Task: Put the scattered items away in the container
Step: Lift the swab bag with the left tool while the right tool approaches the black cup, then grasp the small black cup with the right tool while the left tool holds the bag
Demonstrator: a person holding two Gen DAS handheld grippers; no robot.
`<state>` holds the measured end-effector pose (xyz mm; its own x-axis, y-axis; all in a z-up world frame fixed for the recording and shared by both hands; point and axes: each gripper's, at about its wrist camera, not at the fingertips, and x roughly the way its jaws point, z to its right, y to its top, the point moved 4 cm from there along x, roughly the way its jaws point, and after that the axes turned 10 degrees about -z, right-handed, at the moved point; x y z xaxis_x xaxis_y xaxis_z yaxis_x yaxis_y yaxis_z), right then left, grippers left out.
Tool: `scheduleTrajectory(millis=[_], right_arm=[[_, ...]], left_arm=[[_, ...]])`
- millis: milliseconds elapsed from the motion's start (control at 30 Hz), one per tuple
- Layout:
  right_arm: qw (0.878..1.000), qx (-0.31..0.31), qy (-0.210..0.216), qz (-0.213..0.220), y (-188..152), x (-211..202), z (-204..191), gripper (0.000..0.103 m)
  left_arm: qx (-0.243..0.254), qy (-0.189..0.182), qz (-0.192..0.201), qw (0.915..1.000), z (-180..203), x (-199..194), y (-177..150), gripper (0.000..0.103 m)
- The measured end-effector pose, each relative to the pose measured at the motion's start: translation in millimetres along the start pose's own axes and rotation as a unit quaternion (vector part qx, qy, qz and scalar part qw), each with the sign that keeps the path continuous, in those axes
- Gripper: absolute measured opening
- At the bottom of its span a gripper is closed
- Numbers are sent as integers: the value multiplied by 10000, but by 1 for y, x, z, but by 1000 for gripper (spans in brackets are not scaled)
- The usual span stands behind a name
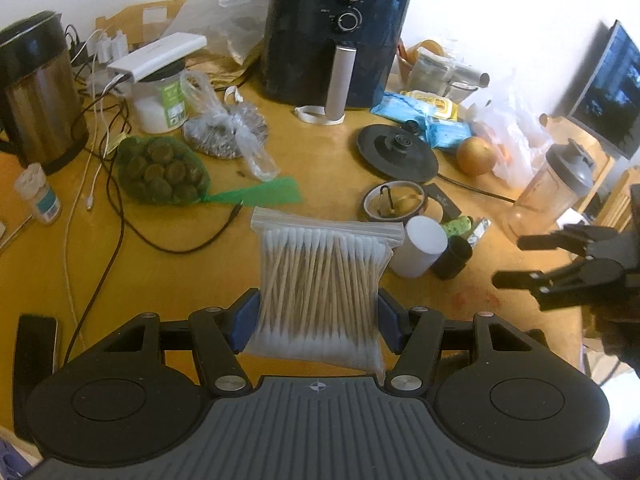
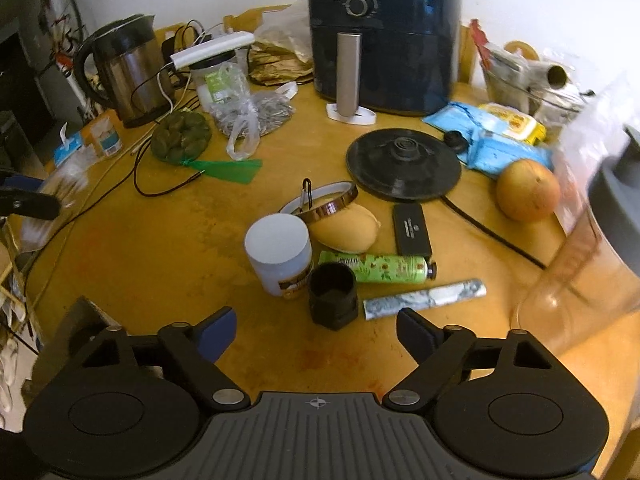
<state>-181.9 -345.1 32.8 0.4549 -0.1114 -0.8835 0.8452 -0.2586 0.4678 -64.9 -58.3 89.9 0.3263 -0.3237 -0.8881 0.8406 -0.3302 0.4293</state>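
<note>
**Operator:** Left claw (image 1: 318,322) clamps a clear zip bag of swabs (image 1: 320,280), blue pads pressing its crinkled sides; wooden sticks with white cotton tips stand packed upright inside, lifted above the table (image 1: 160,280).

**Desk:** And your other one?

**Operator:** Right claw (image 2: 316,332) hangs released, jaws wide, nothing between them, over the glossy yellow wood. Just ahead of it sits a squat black faceted cap (image 2: 332,294), touching a white-lidded round jar (image 2: 280,254).

**Desk:** What else lies scattered?

**Operator:** Beside the cap, a green printed tube (image 2: 380,268) and a crumpled silvery tube (image 2: 424,298) lie on their sides. Behind them, a smooth tan shell-shaped case (image 2: 348,228) leans against a metal-rimmed ring (image 2: 320,200), next to a flat black box (image 2: 412,230). A round orange fruit (image 2: 528,190) rests near a black disc base (image 2: 404,164).

**Desk:** The container?

**Operator:** I can't tell which it is. A clear plastic shaker (image 2: 580,260), blurred, stands at my right edge.
</note>
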Motion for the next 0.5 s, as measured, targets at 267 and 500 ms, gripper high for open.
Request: scheduleTrajectory(millis=[267, 500], right_arm=[[9992, -391, -48, -84, 16, 26, 2, 70], [9975, -682, -86, -187, 26, 46, 1, 61]], left_arm=[[-197, -27, -95, 9998, -7, -2, -14, 60], [-345, -41, -149, 9993, -12, -3, -22, 60]])
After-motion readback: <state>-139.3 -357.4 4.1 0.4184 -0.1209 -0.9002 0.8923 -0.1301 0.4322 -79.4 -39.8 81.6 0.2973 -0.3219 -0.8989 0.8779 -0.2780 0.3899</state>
